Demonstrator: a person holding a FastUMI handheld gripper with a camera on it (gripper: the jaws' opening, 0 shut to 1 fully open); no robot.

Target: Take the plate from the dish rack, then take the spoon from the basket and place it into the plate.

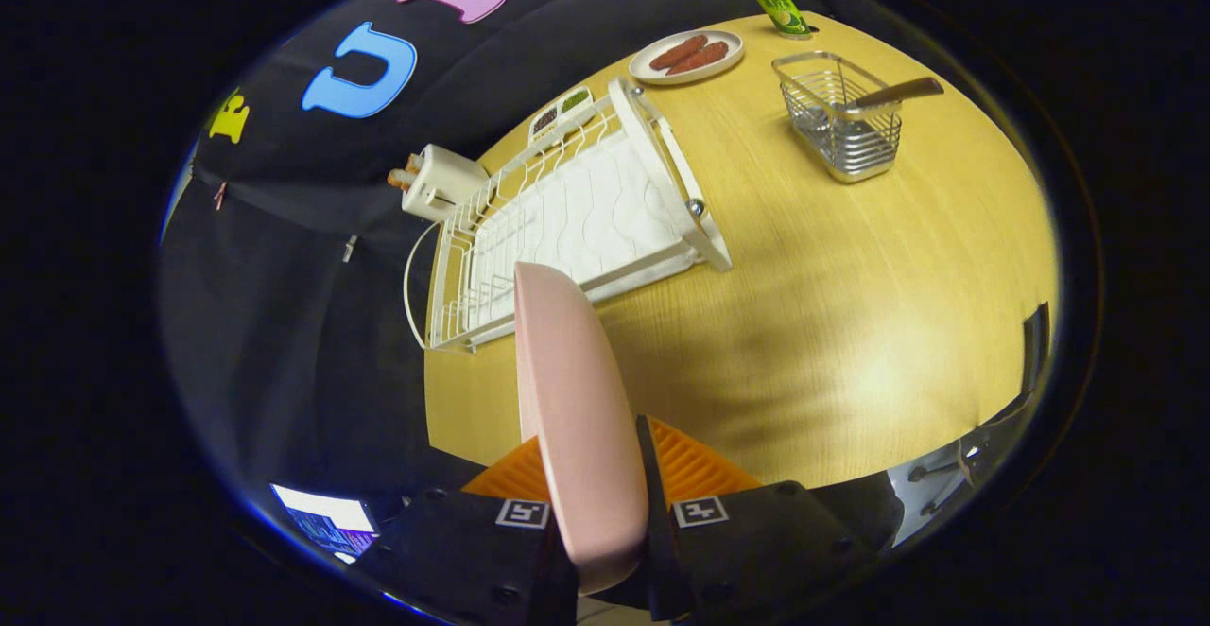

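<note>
Gripper [591,475] in view from its own camera, both fingers visible at the base of the view. Fingers closed on the plate [577,418]: one finger on each face of the plate, ribbed pads [690,460] pressed flat against it. Plate stands on edge between the fingers, rim pointing forward along them. Gripper held rolled to one side, so the view sits tilted. Each finger body carries a square marker just behind the pad. Finger gap equals the plate's thickness; no slack visible on either side.
</note>
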